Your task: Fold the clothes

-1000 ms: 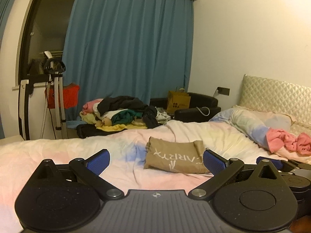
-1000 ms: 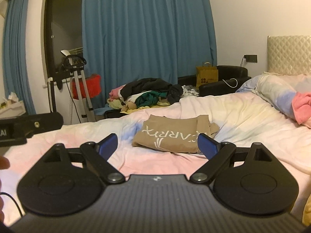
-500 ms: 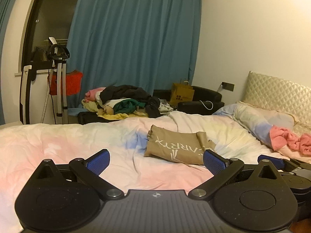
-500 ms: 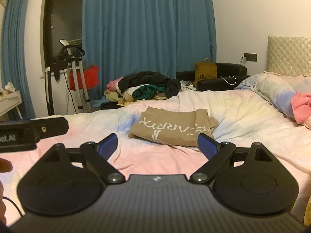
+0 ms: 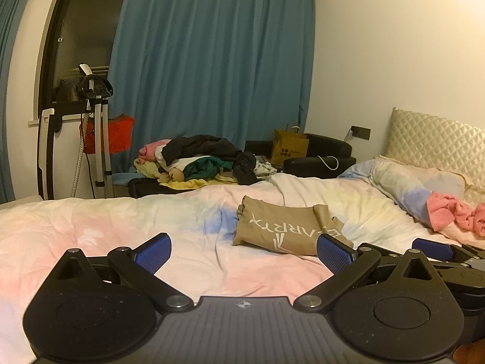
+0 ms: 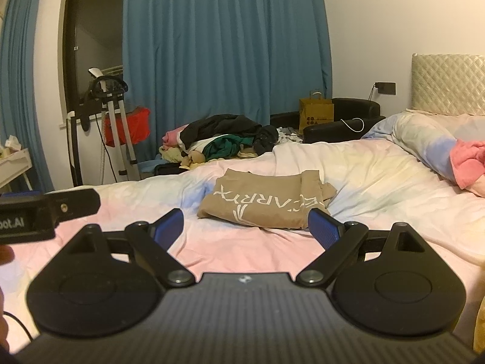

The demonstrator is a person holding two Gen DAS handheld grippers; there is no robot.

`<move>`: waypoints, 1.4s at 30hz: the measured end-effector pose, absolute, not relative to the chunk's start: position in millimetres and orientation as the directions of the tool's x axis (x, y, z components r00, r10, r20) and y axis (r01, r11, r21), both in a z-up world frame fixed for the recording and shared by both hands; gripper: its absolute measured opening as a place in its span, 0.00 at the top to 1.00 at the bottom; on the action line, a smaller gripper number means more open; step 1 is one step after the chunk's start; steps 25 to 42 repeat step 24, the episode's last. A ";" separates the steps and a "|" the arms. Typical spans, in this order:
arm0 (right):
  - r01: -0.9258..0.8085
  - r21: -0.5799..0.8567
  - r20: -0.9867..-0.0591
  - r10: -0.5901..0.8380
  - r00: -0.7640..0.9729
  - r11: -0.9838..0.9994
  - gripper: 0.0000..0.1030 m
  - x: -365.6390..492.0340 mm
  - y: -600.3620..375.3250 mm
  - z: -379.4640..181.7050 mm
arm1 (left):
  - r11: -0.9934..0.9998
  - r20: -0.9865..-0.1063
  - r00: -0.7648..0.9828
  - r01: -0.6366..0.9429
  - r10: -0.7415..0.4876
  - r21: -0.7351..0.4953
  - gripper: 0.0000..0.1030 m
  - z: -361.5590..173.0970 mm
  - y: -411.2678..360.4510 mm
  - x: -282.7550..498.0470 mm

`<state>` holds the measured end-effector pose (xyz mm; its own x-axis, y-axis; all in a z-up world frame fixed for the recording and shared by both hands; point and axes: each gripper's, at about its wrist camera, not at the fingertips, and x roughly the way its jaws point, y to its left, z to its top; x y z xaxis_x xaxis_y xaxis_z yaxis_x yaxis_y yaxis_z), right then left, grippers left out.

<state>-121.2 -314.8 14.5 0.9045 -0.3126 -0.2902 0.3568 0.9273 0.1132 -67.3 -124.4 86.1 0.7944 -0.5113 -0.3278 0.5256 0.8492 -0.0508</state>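
A folded tan shirt (image 5: 285, 227) with white lettering lies on the pastel bed cover (image 5: 121, 227); it also shows in the right wrist view (image 6: 266, 201). My left gripper (image 5: 242, 248) is open and empty, above the bed, short of the shirt. My right gripper (image 6: 245, 224) is open and empty, just short of the shirt's near edge. The right gripper's blue pad shows at the left wrist view's right edge (image 5: 430, 247). The left gripper's body shows at the right wrist view's left edge (image 6: 45, 209).
A heap of unfolded clothes (image 5: 203, 163) lies past the bed's far edge, also in the right wrist view (image 6: 224, 139). A pink cloth (image 5: 454, 215) lies on the pillow at the right. A standing frame (image 5: 94, 133), blue curtains and a black sofa (image 5: 318, 157) stand behind.
Both grippers have risen and tilted slightly, so the shirt sits lower and closer in both views. Both stay open and empty.
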 end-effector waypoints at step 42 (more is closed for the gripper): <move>0.364 0.117 -0.300 -0.317 0.900 0.924 0.12 -121.3 -316.3 13.4 | 0.858 -0.343 0.798 0.512 -0.496 -0.049 0.00 86.2 -124.8 -71.8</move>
